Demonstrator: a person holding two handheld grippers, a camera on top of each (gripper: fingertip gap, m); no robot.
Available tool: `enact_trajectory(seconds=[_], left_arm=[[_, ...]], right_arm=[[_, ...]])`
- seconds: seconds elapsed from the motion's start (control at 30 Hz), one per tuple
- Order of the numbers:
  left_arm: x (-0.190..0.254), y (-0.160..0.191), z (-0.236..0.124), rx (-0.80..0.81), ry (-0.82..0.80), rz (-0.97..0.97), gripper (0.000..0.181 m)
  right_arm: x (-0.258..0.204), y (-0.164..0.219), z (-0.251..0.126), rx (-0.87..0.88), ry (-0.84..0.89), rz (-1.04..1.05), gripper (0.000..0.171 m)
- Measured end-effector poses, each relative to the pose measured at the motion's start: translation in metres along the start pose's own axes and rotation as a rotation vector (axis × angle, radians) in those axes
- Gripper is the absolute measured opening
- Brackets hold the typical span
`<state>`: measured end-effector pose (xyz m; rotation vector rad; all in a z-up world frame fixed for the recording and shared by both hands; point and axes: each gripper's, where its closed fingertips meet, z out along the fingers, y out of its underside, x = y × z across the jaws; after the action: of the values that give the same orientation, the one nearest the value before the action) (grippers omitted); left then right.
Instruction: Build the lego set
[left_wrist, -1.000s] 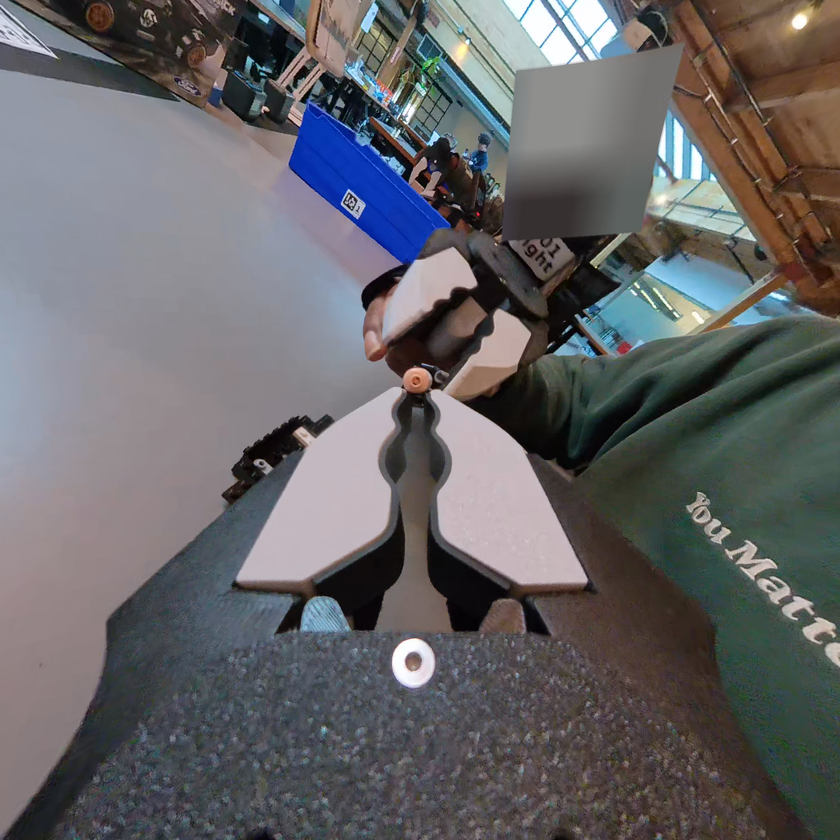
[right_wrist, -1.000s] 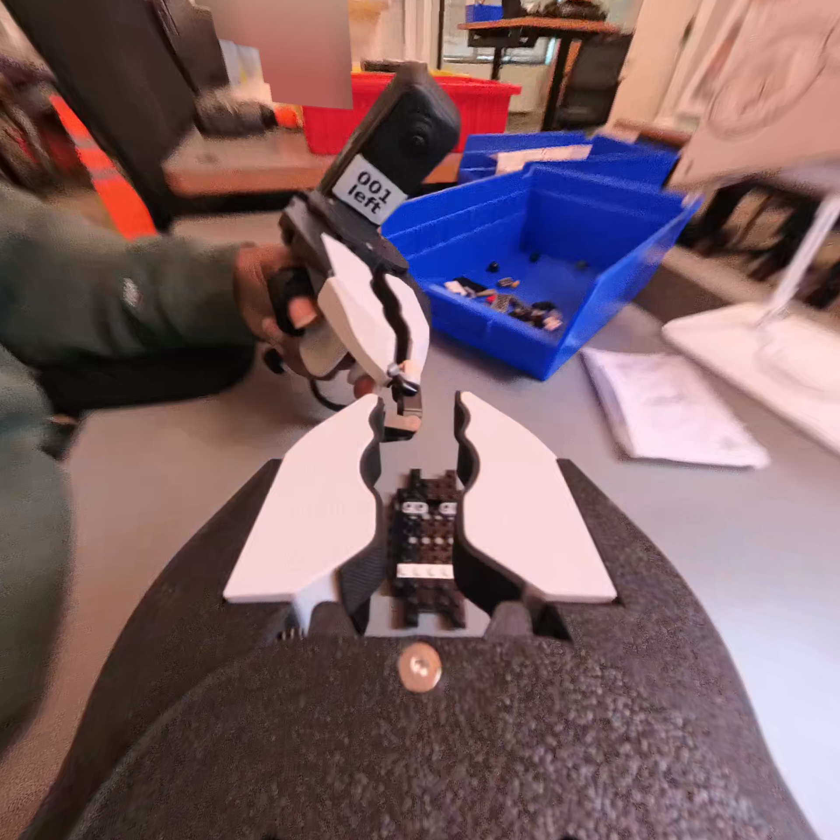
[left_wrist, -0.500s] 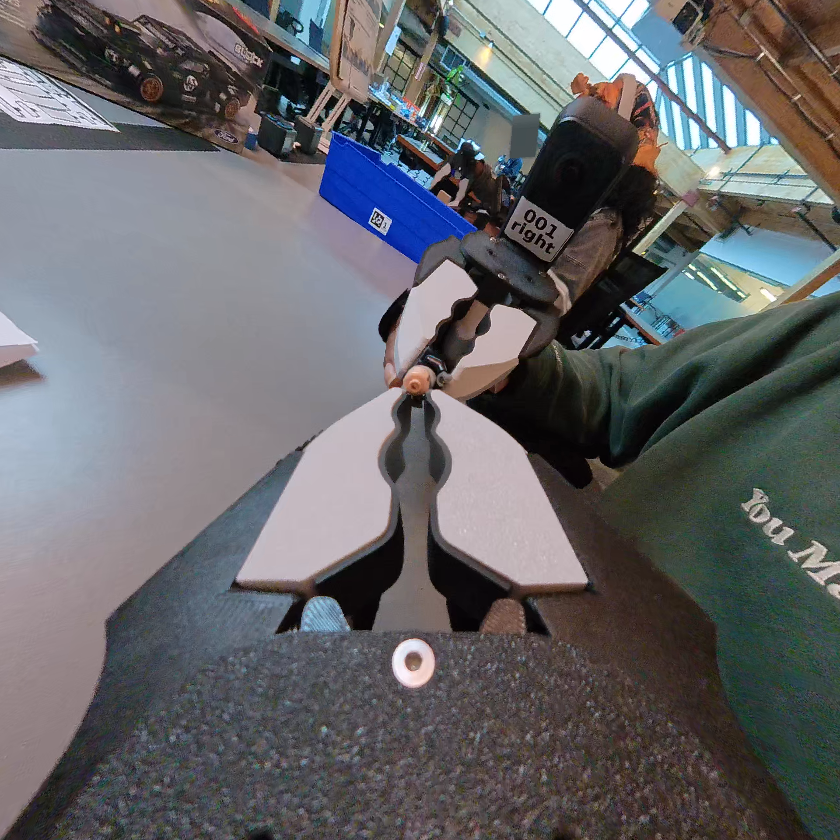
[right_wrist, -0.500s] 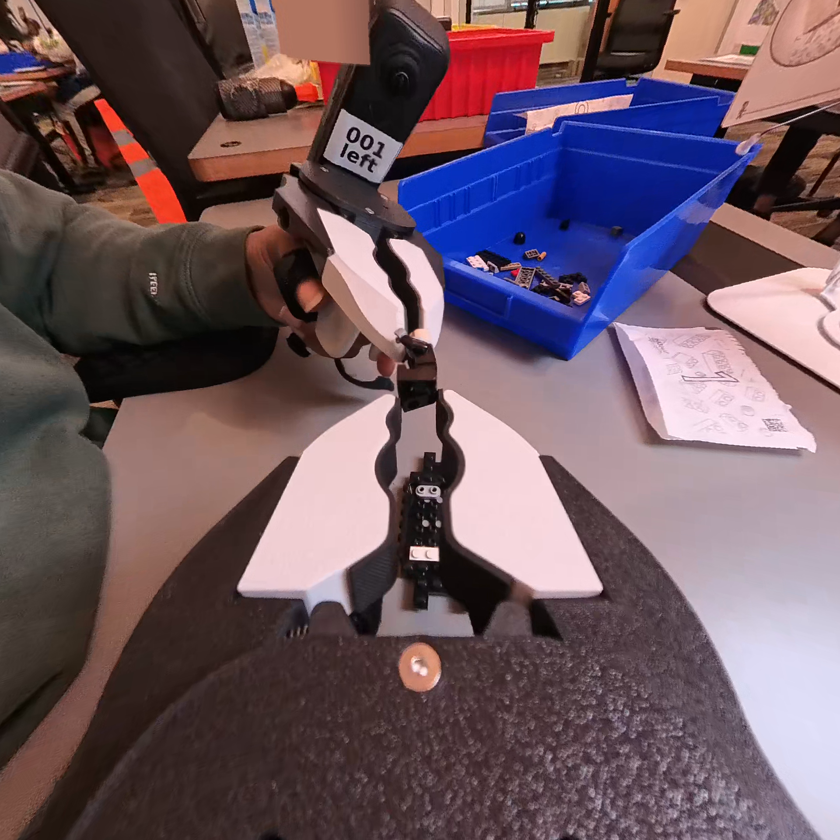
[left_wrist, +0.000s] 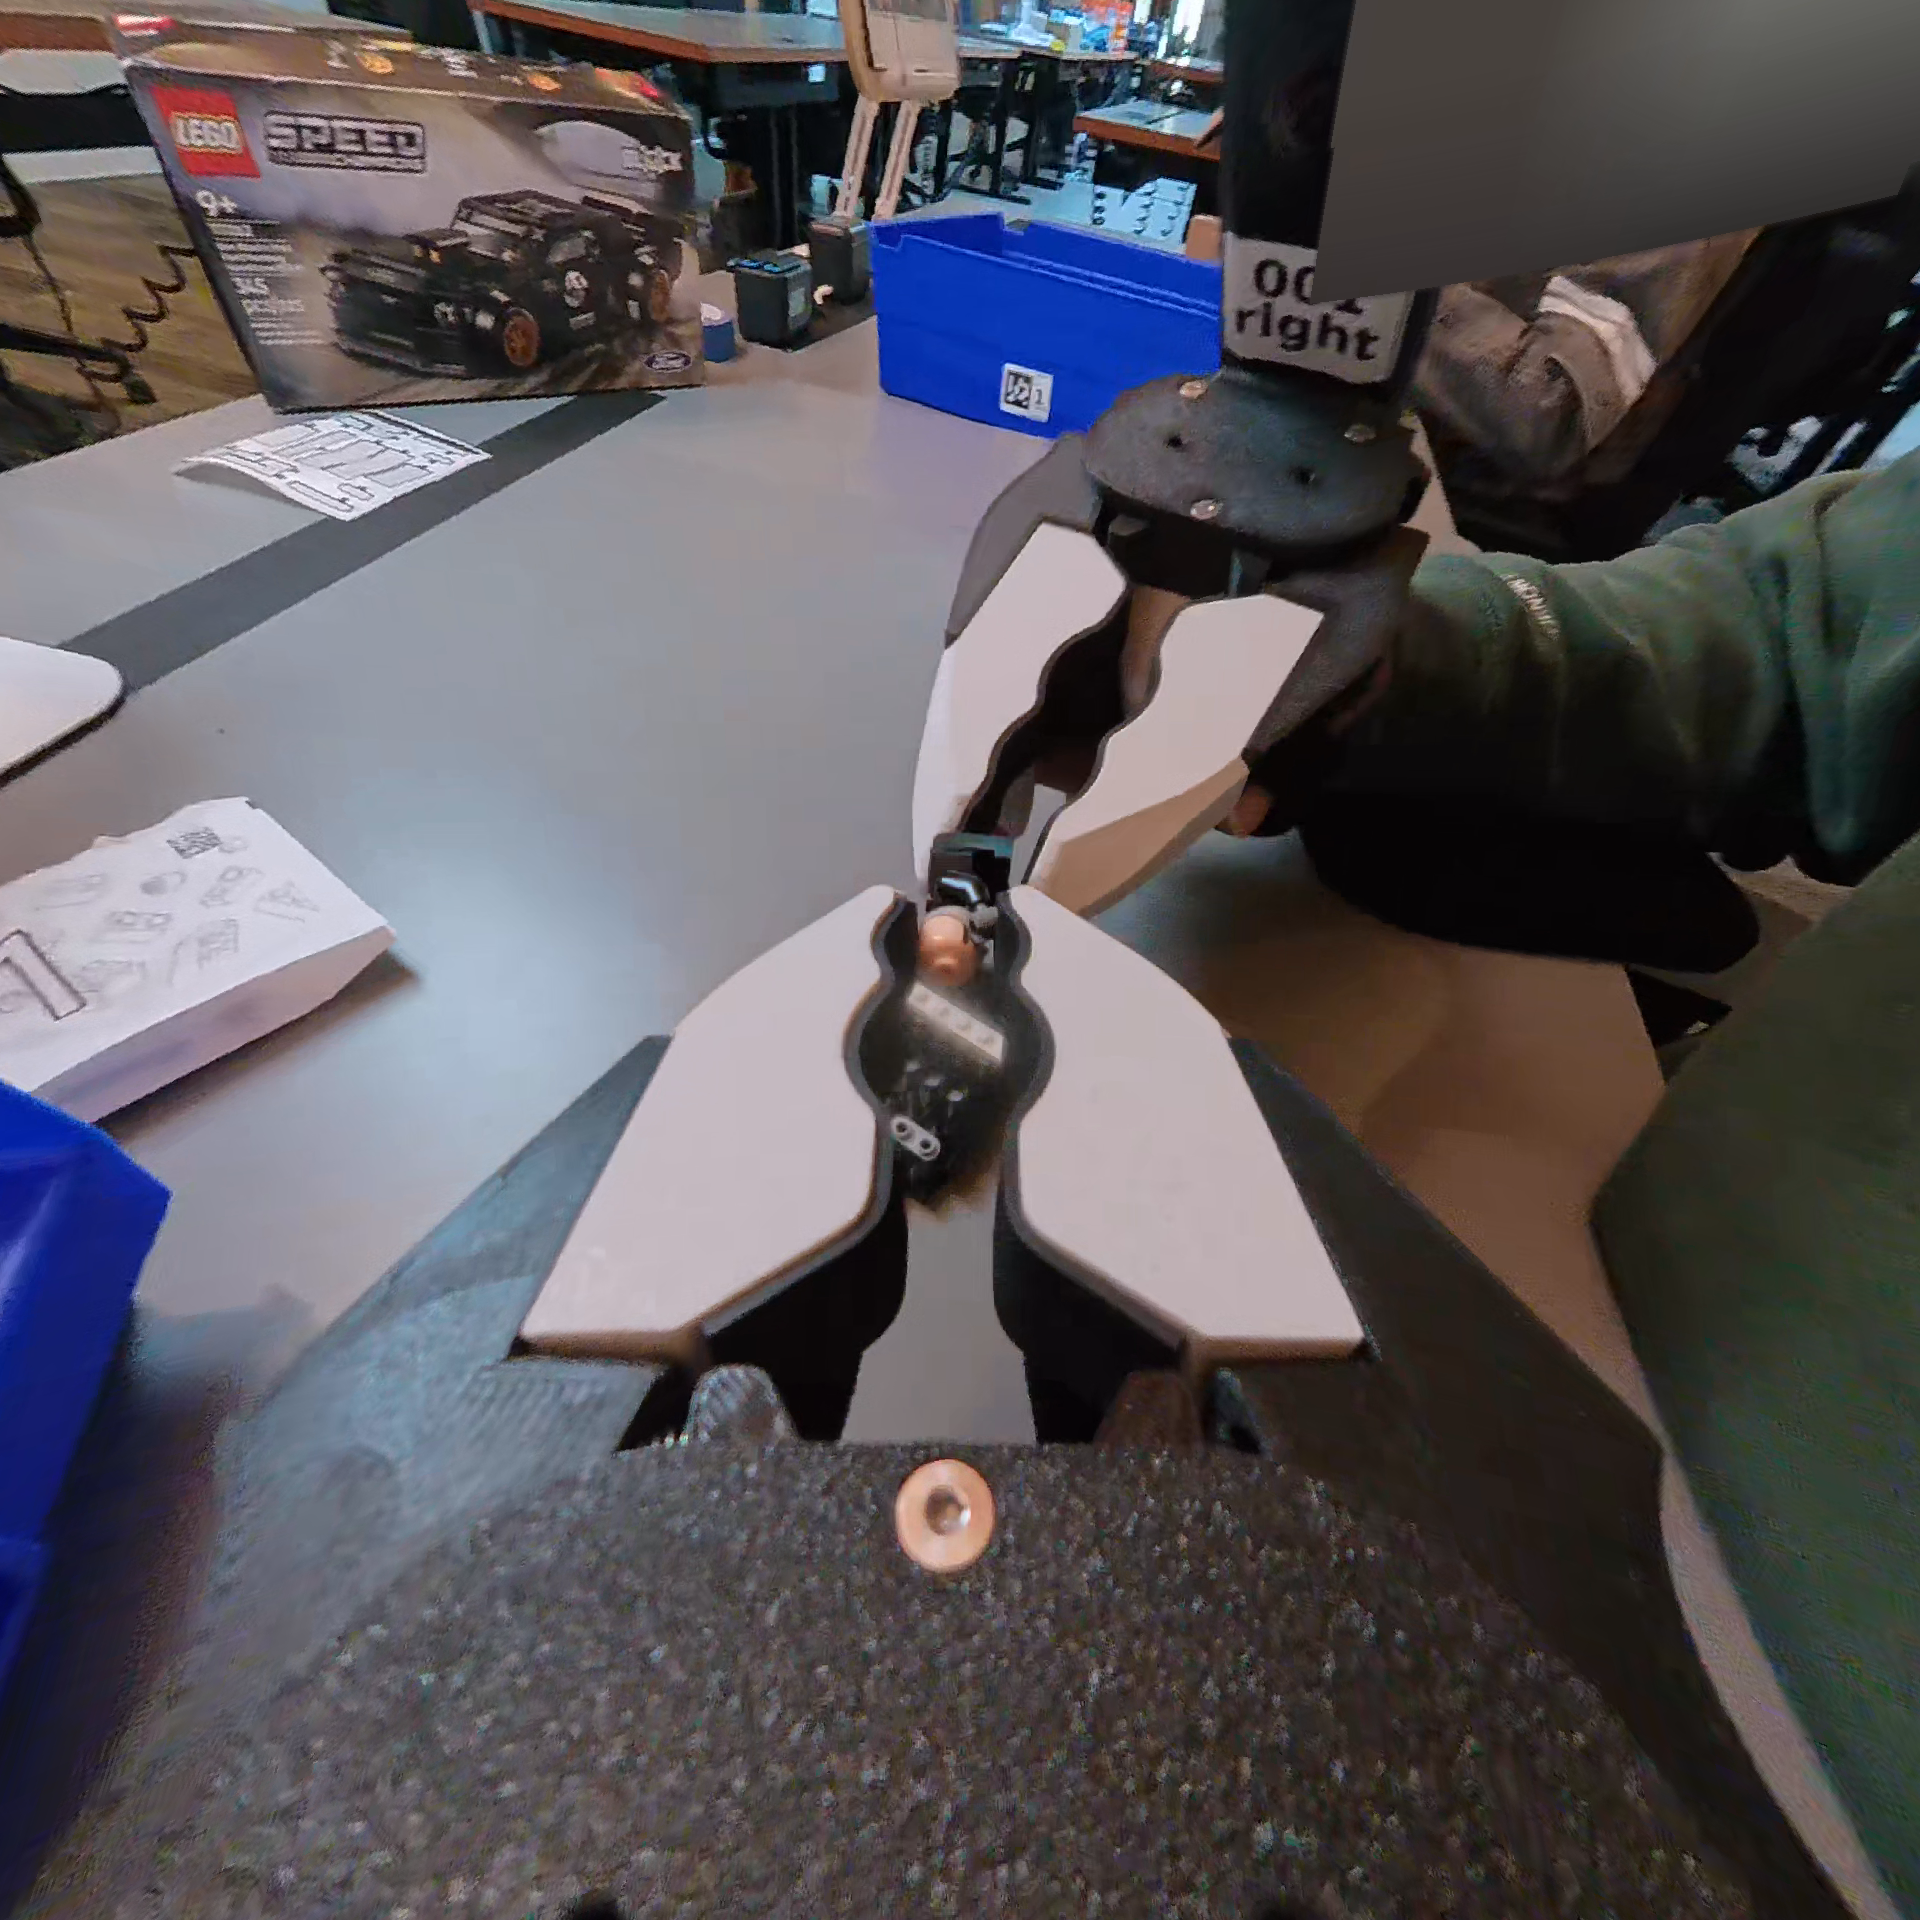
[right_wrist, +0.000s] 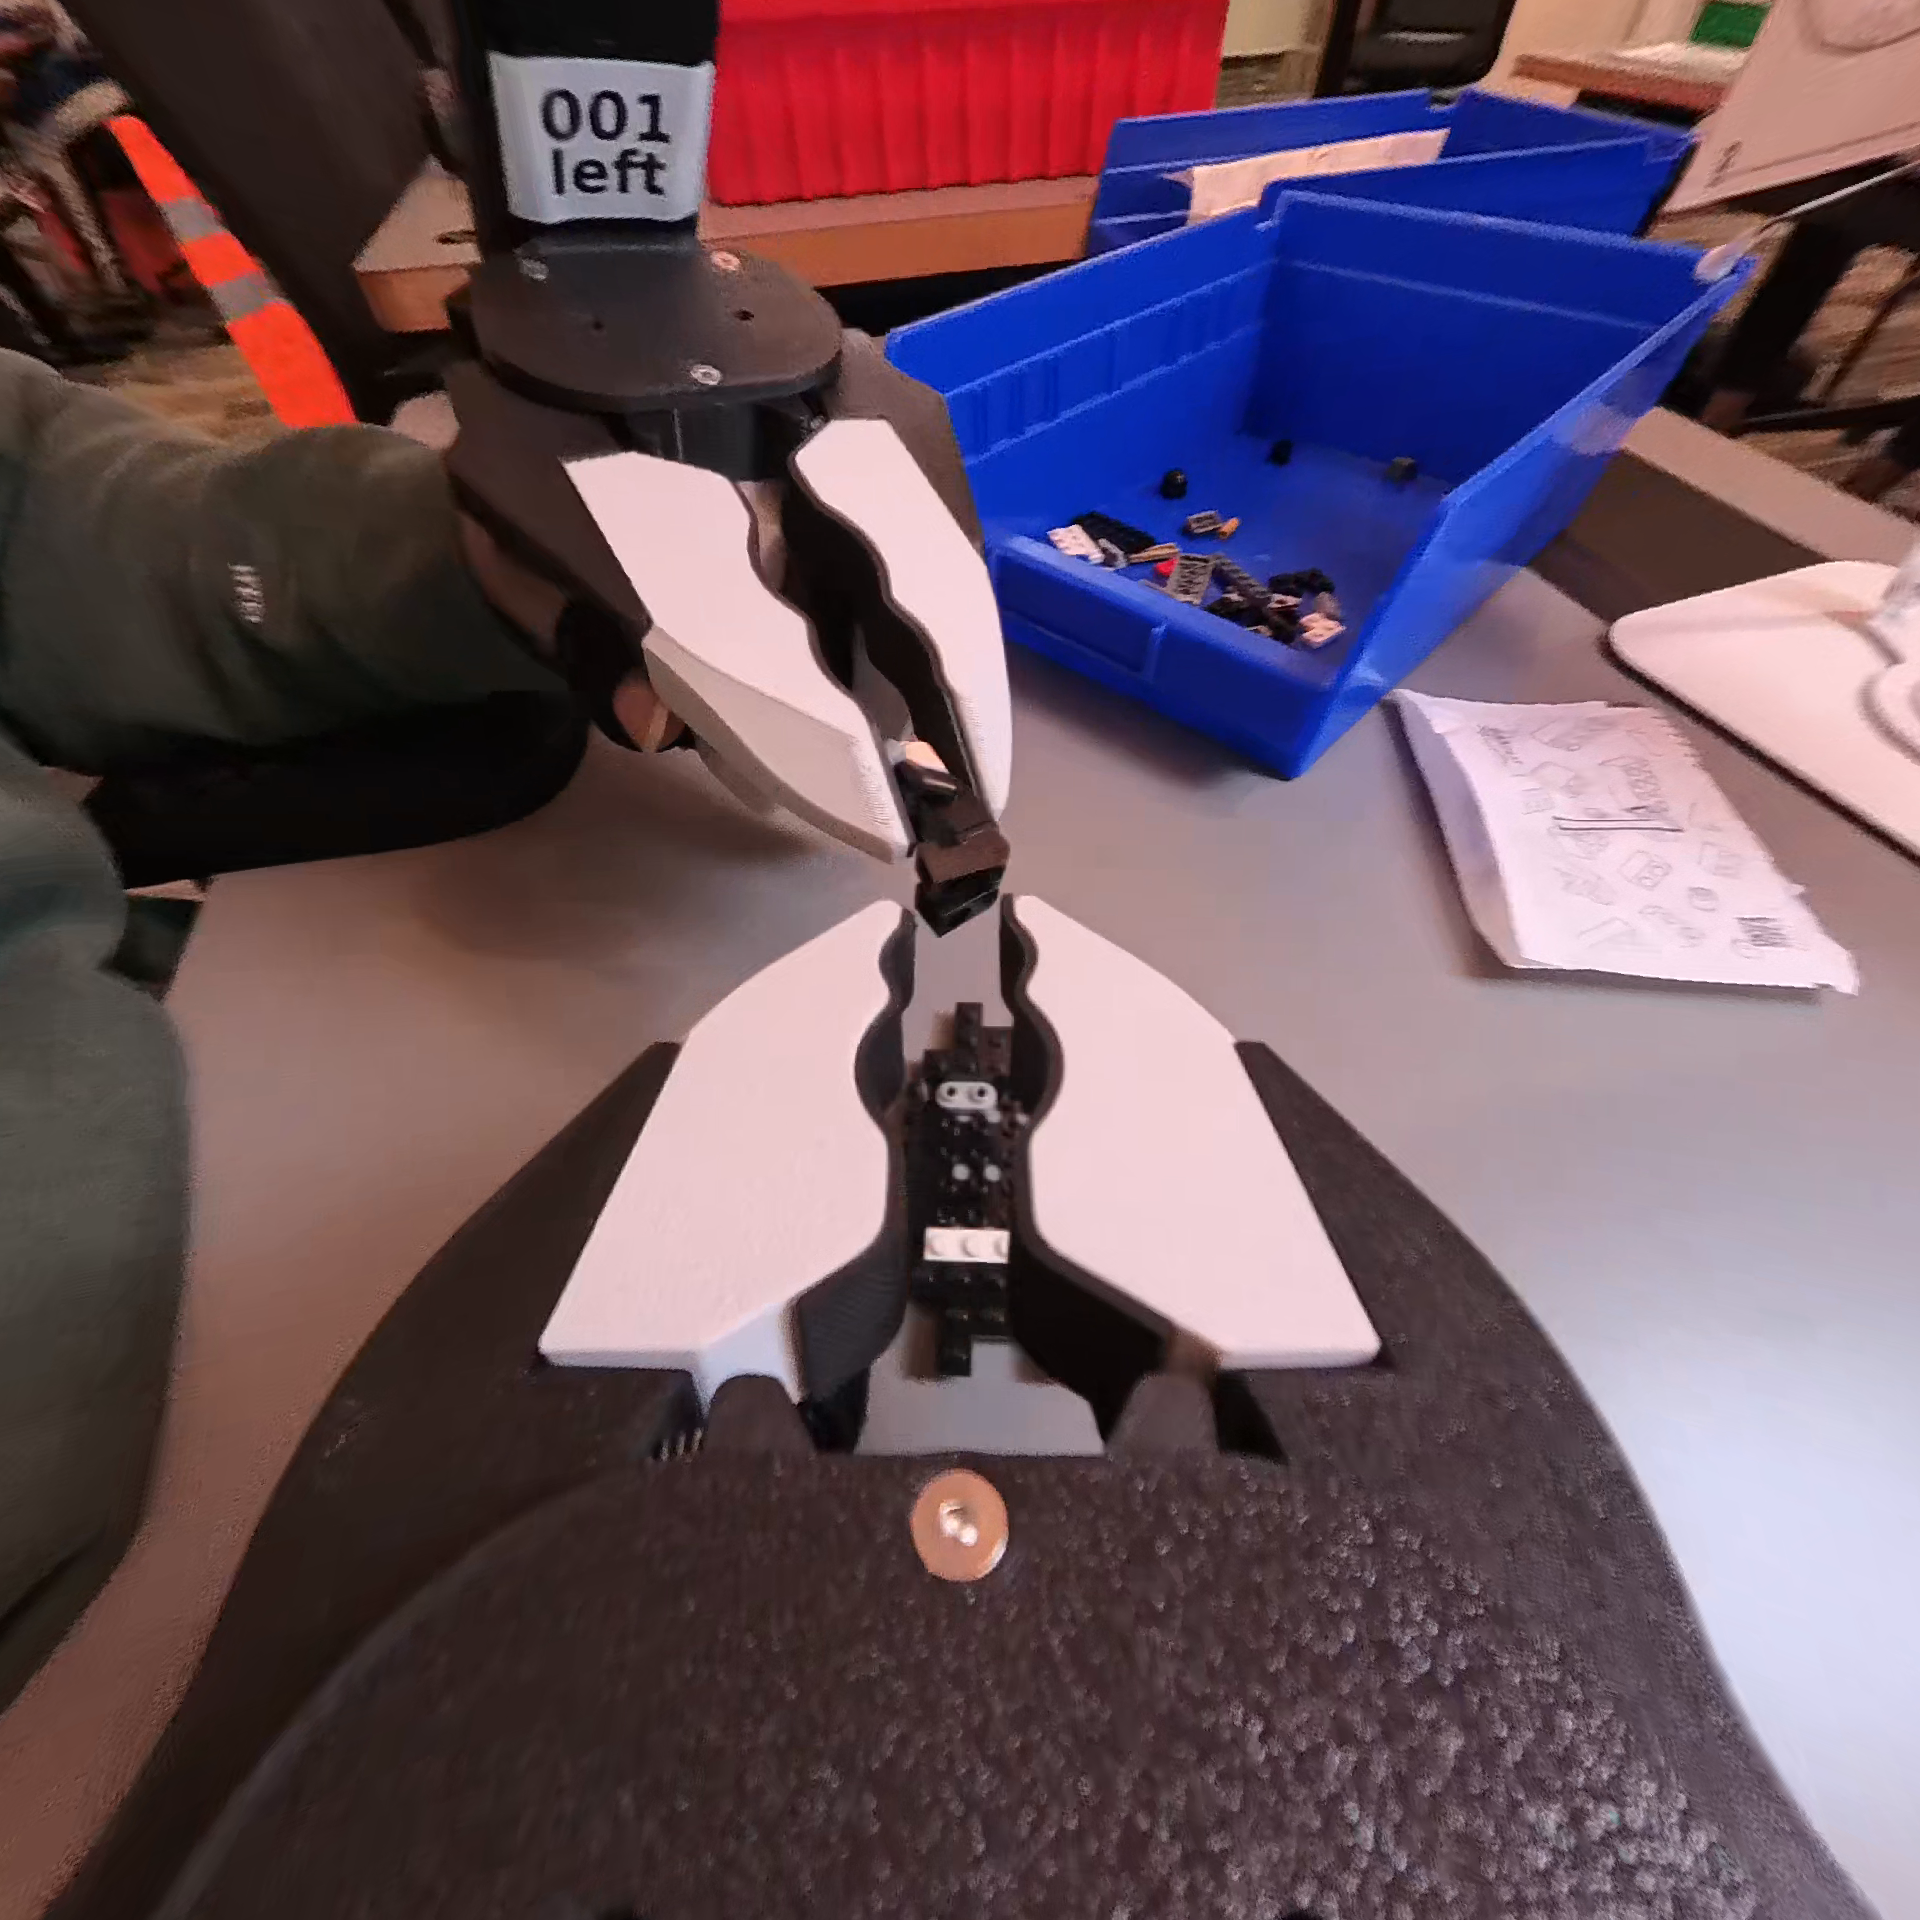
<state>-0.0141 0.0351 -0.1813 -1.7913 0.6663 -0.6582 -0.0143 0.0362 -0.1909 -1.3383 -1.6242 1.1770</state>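
Observation:
My left gripper (left_wrist: 951, 904) is shut on a small toy figure with a tan head (left_wrist: 945, 940). My right gripper (right_wrist: 956, 914) meets it tip to tip, and its jaws are closed on the figure's black lower part (right_wrist: 958, 883). The right gripper also shows in the left wrist view (left_wrist: 977, 862), and the left gripper in the right wrist view (right_wrist: 930, 821). Both are held above the grey table. A black brick assembly with a white strip (right_wrist: 966, 1174) lies on the table below and shows between the fingers in both views (left_wrist: 940, 1081).
A blue bin (right_wrist: 1143, 665) with several loose bricks stands behind to the right, next to an instruction sheet (right_wrist: 1610, 862) and a white base (right_wrist: 1766, 644). The left wrist view shows a toy car box (left_wrist: 416, 229), a sheet (left_wrist: 156, 935) and another blue bin (left_wrist: 1039, 312).
The right gripper has closed from open onto the figure's black lower part. Both grippers have tilted down toward the table while staying tip to tip.

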Motion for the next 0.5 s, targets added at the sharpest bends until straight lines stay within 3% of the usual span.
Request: enact_trajectory(seconds=[0.1,0.33,0.5], left_arm=[[-0.0064,0.0003,-0.0001,-0.023,-0.083,0.068,0.014],[-0.0056,0.0063,0.0027,-0.139,-0.240,0.386,0.014],[-0.0053,0.0078,0.0001,-0.139,-0.210,0.391,0.013]], right_arm=[[0.0002,-0.0024,0.0008,0.004,0.026,-0.004,0.022],[0.0048,-0.0039,0.0004,0.031,0.008,0.119,0.017],[0.0039,0.0006,0.0007,-0.011,0.023,0.045,0.009]])
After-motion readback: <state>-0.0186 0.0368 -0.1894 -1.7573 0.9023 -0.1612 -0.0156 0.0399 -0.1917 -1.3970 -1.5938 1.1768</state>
